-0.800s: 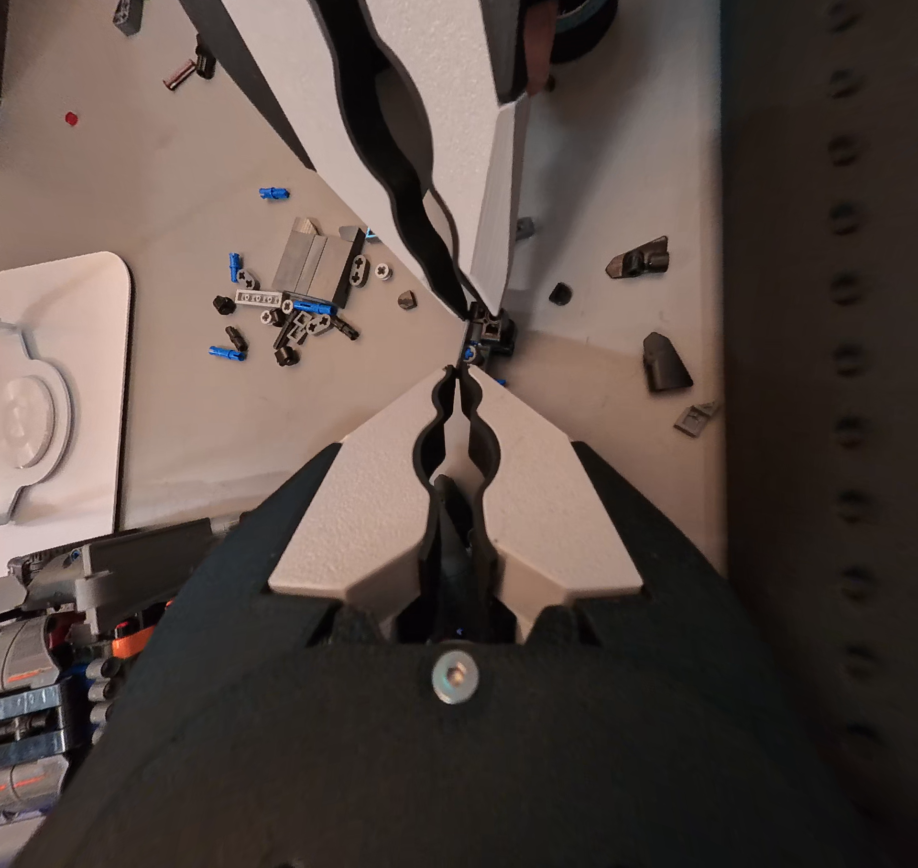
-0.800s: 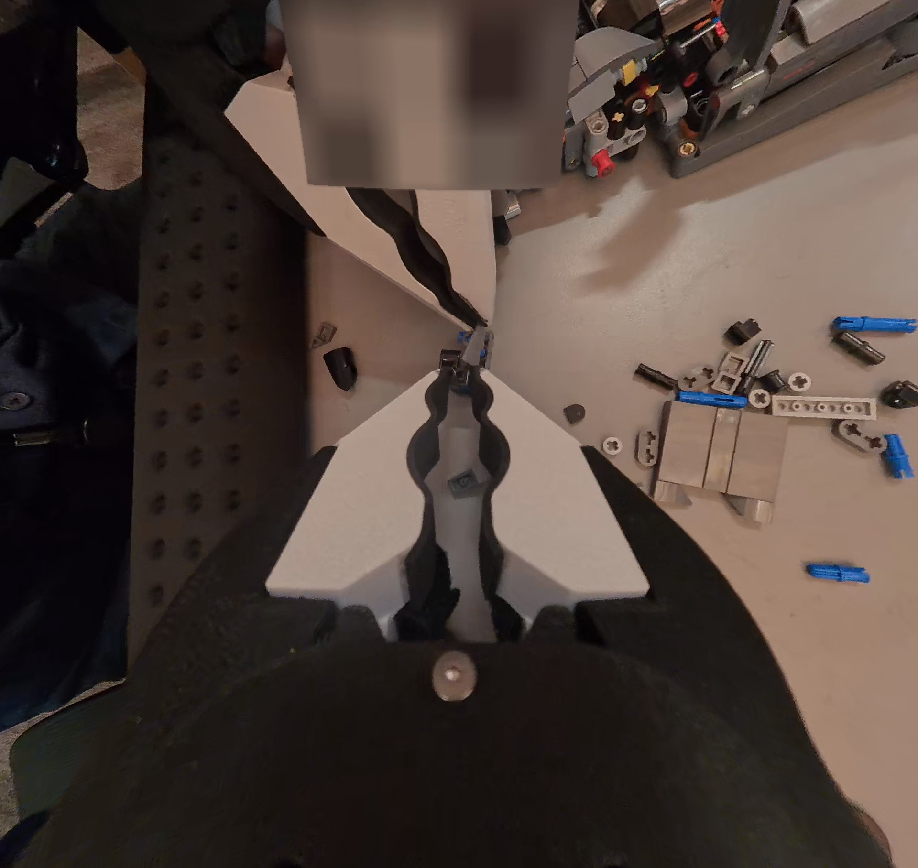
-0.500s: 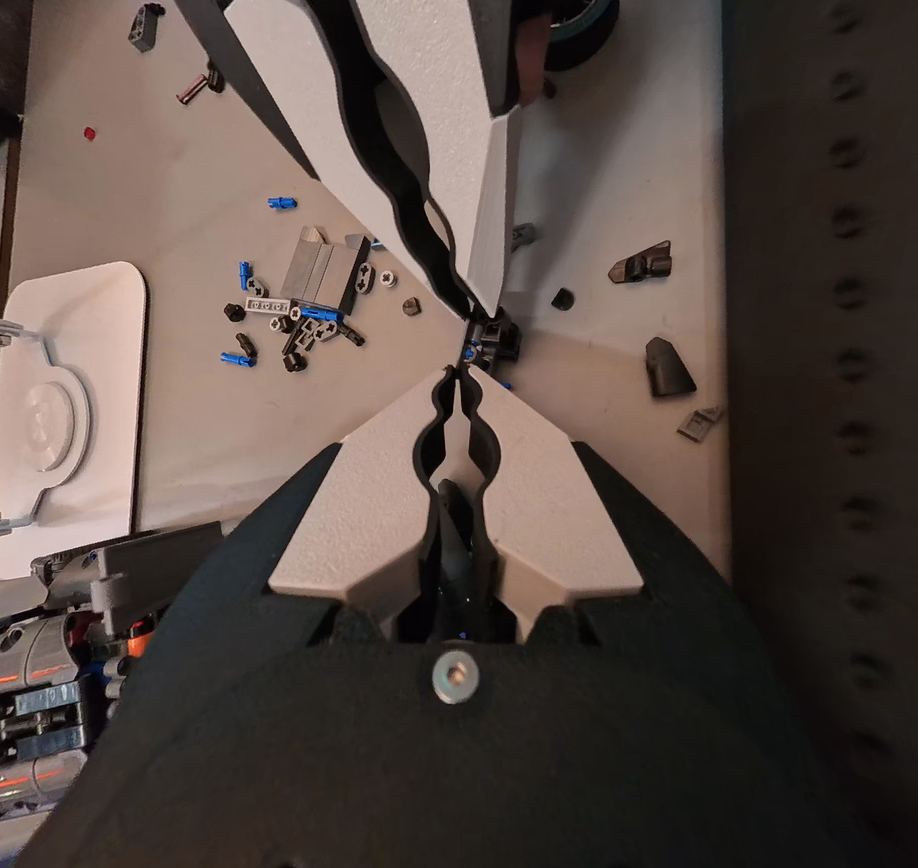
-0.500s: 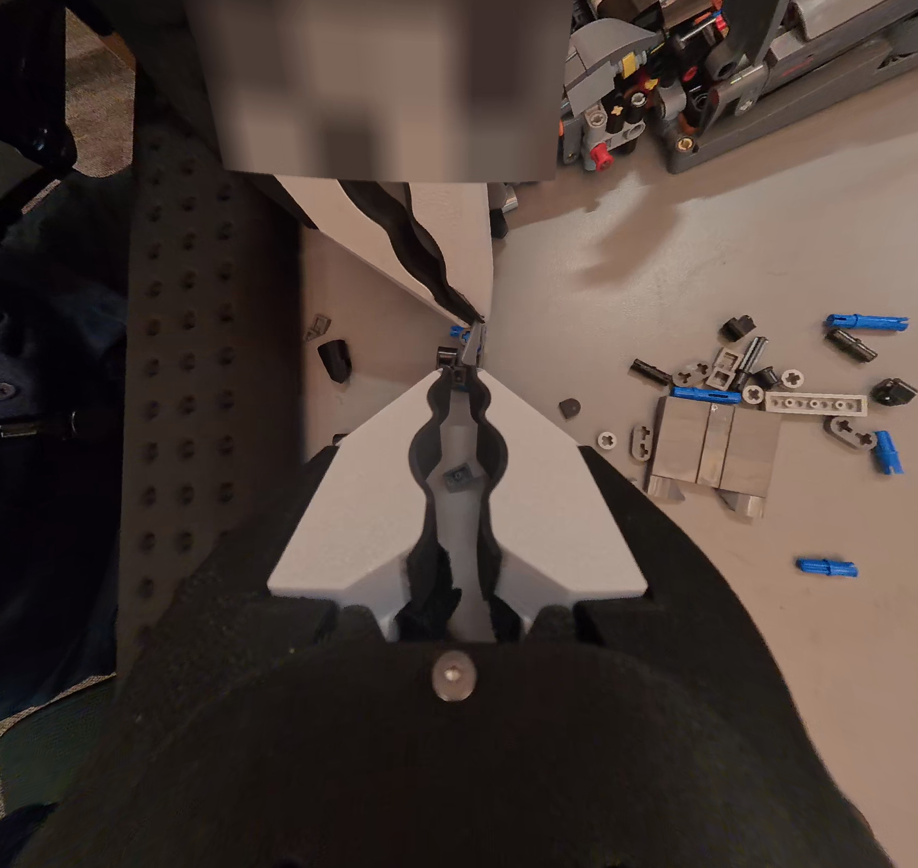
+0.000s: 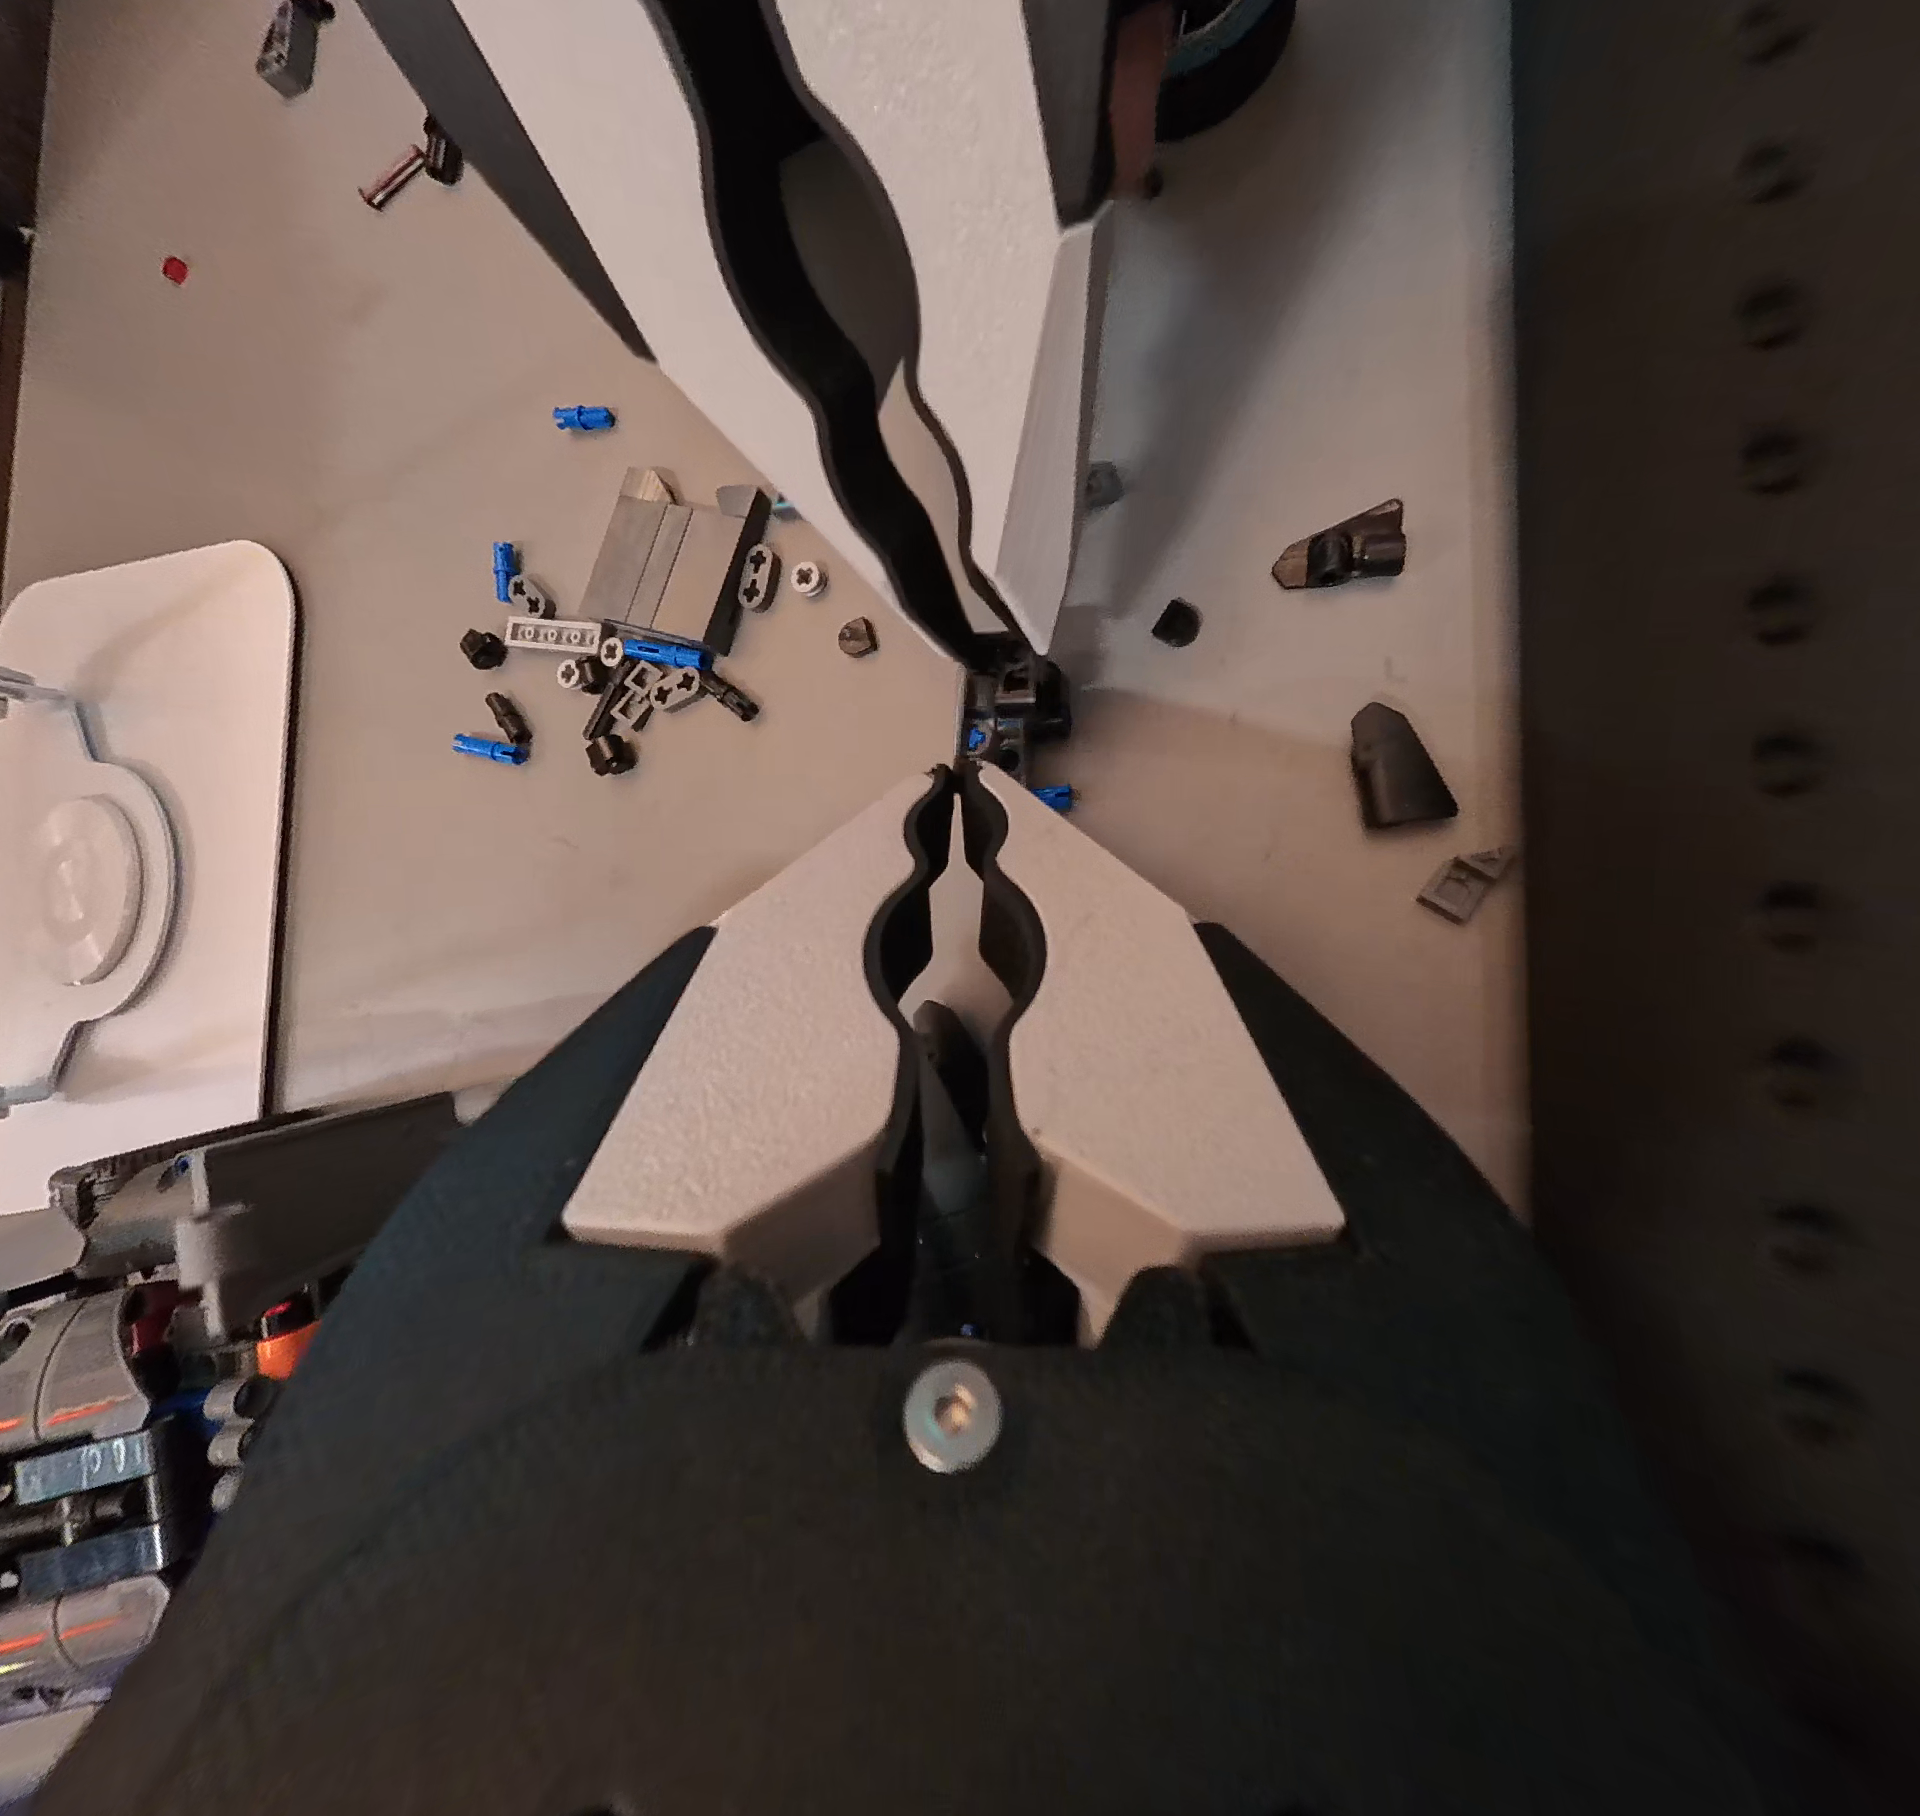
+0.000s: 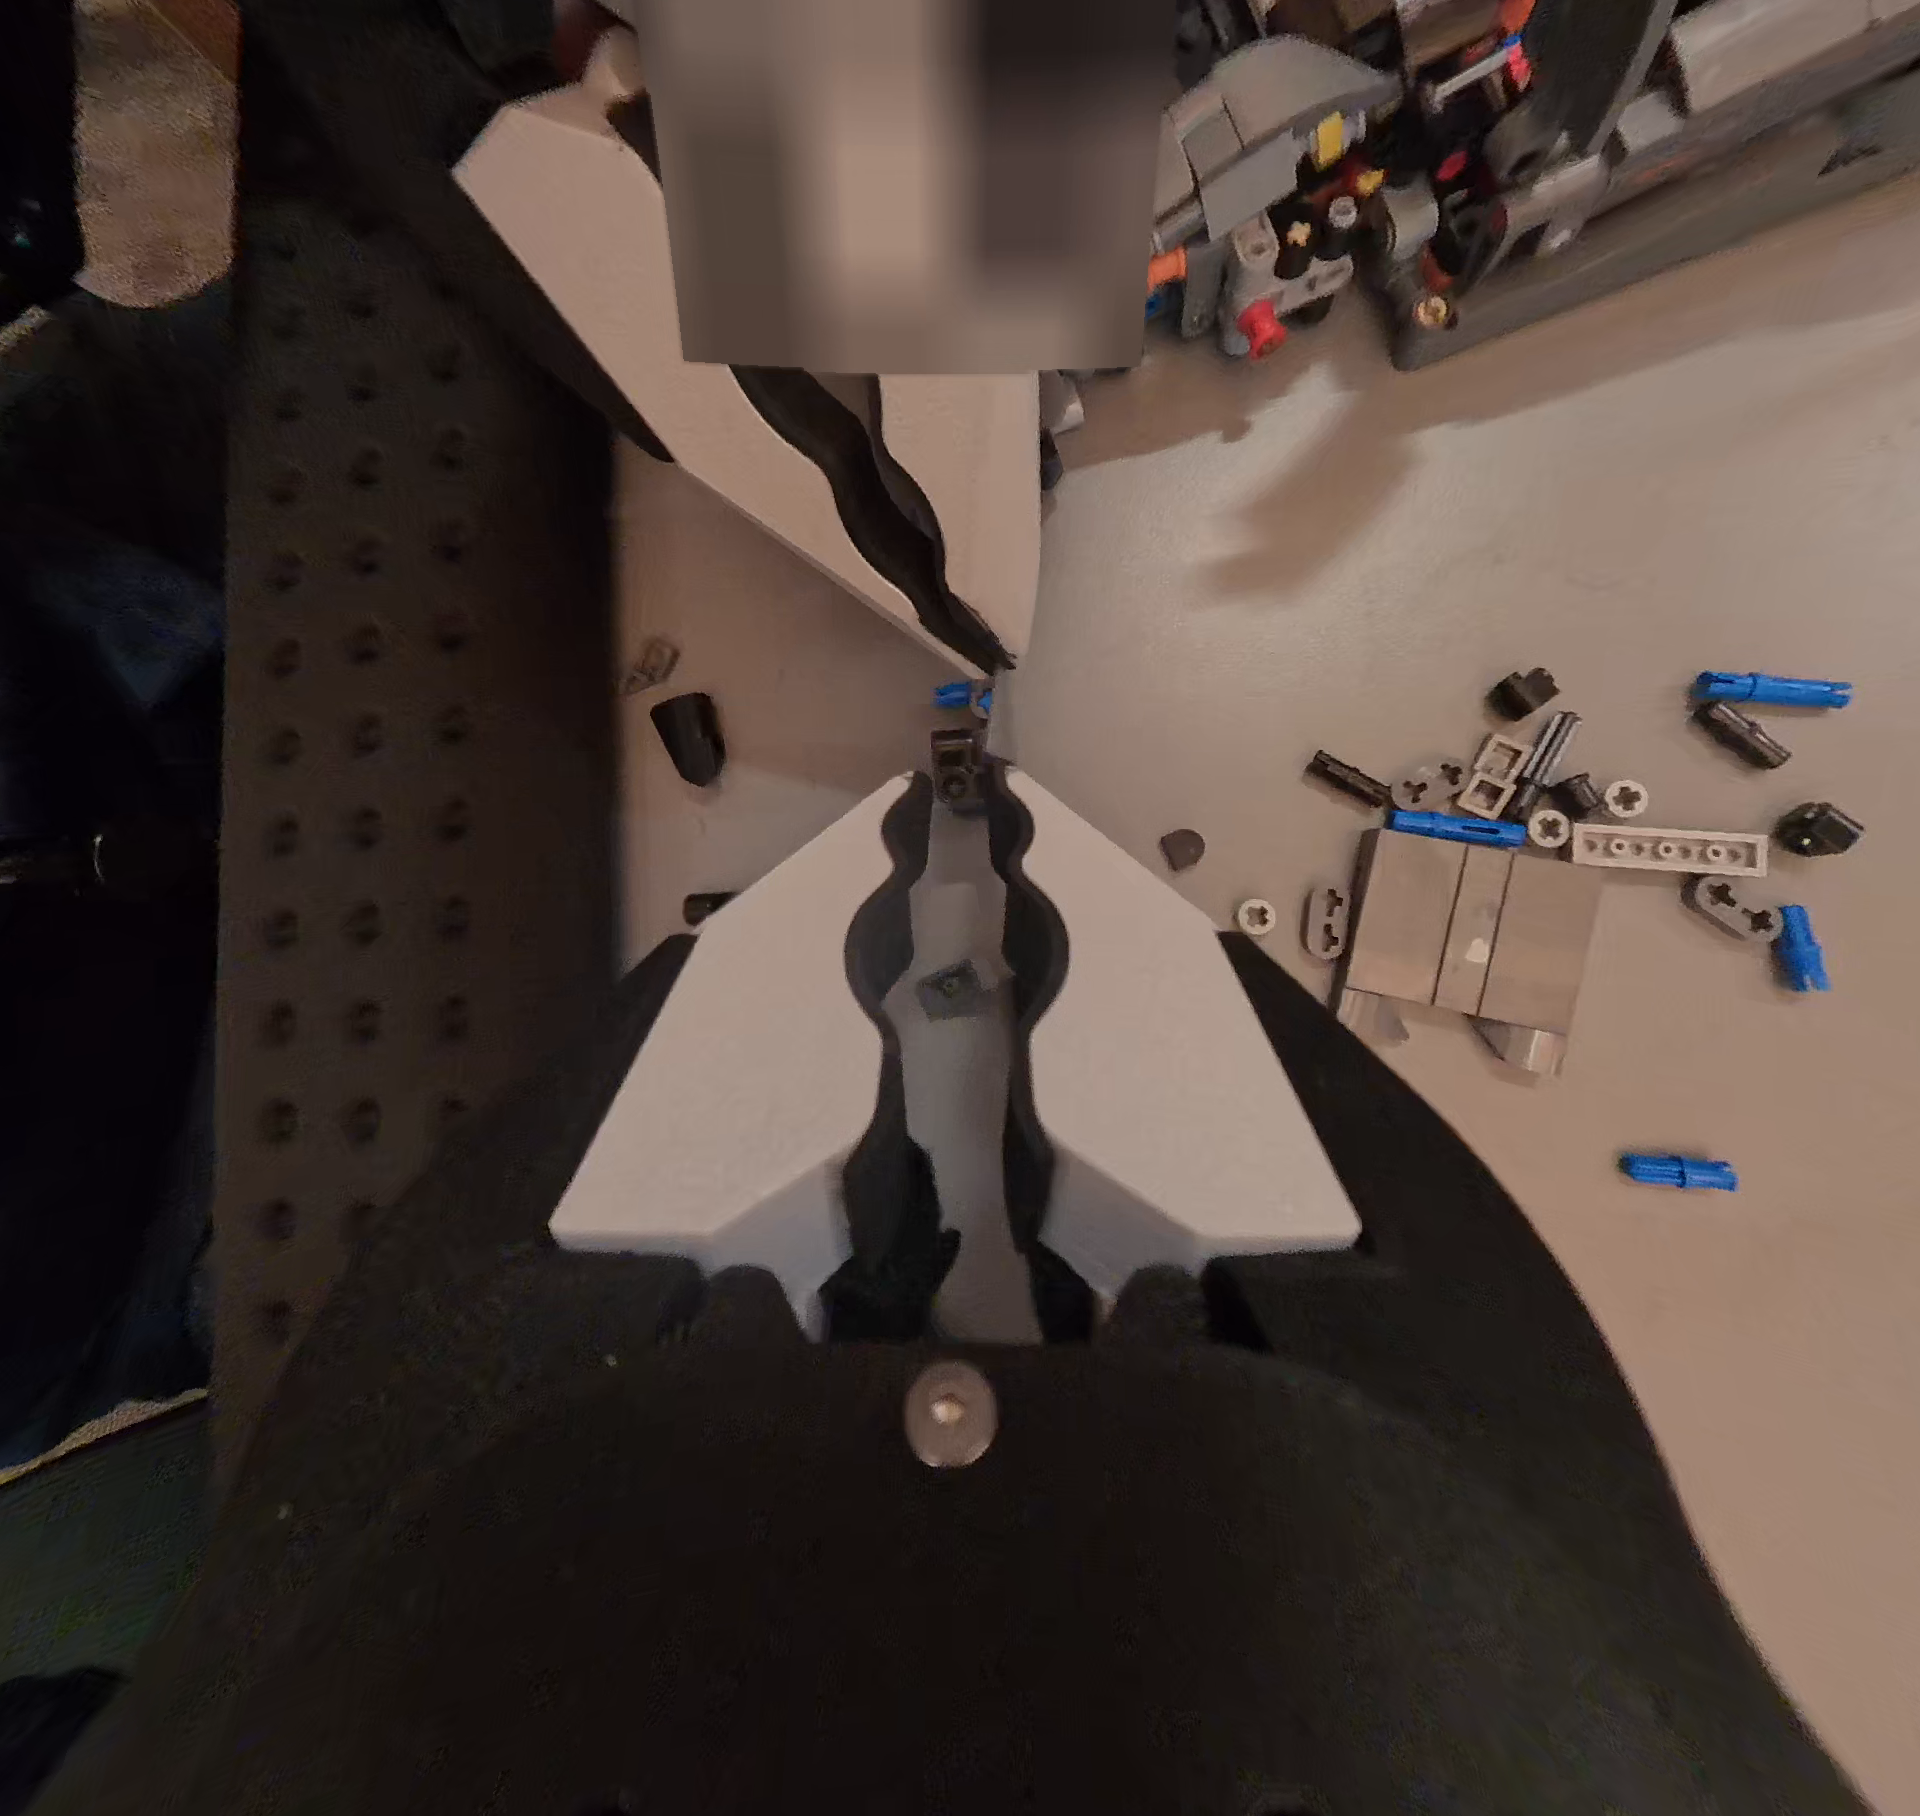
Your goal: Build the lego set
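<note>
Both grippers meet tip to tip above the worktop (image 5: pixel 364 332). The left gripper (image 5: pixel 954 779) has its jaws pressed together, pinching something thin I cannot make out. The right gripper (image 6: pixel 964 787) pinches a small black piece (image 6: pixel 956 760) with a blue pin (image 6: pixel 954 694) beside it; their join is hidden.

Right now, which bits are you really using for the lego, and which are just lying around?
Using: left gripper, right gripper, small black piece between their tips, blue pin beside it.
Lying around: grey panel, black wedge, red stud, dark roll, white tray.
</note>
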